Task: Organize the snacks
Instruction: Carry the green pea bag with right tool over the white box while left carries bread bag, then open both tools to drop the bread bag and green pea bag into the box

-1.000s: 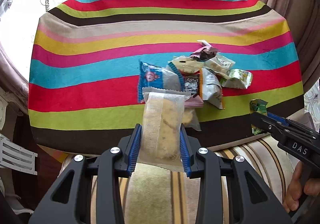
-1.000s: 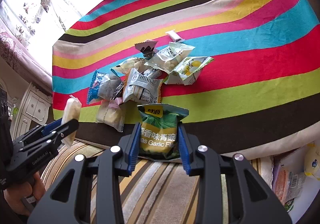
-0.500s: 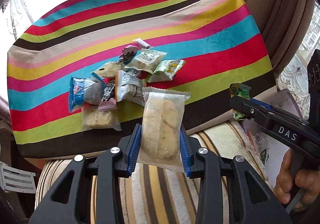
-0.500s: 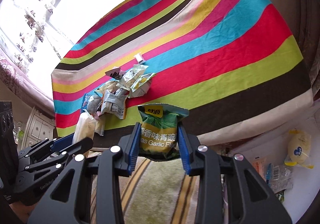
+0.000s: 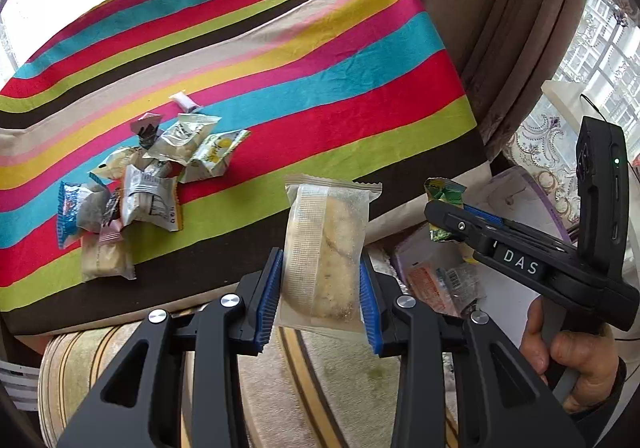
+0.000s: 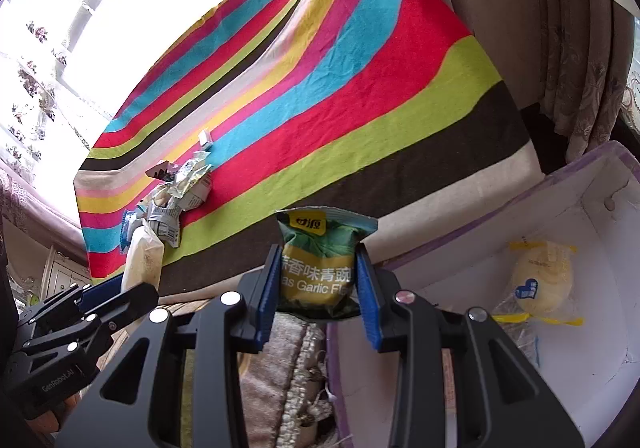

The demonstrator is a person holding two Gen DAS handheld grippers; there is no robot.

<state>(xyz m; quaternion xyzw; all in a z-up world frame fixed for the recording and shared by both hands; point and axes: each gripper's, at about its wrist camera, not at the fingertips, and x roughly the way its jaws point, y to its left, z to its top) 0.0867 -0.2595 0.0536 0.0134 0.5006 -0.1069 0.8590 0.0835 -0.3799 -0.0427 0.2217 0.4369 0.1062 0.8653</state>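
The left hand-held gripper [image 5: 320,290] pinches a clear, frosted packet [image 5: 325,248] holding a pale speckled cake, upright past the striped worktop's [image 5: 280,59] near edge. The right hand-held gripper [image 6: 316,280] pinches a green garlic-pea bag [image 6: 318,260] with a yellow label beside a white box [image 6: 592,215] at right. The remaining snacks [image 5: 152,175] lie heaped on the worktop's left.

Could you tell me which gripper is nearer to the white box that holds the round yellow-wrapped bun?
Right. The right gripper, holding the green garlic pea packet, is at the white box edge; the left gripper, holding the clear biscuit packet, sits farther toward the table.
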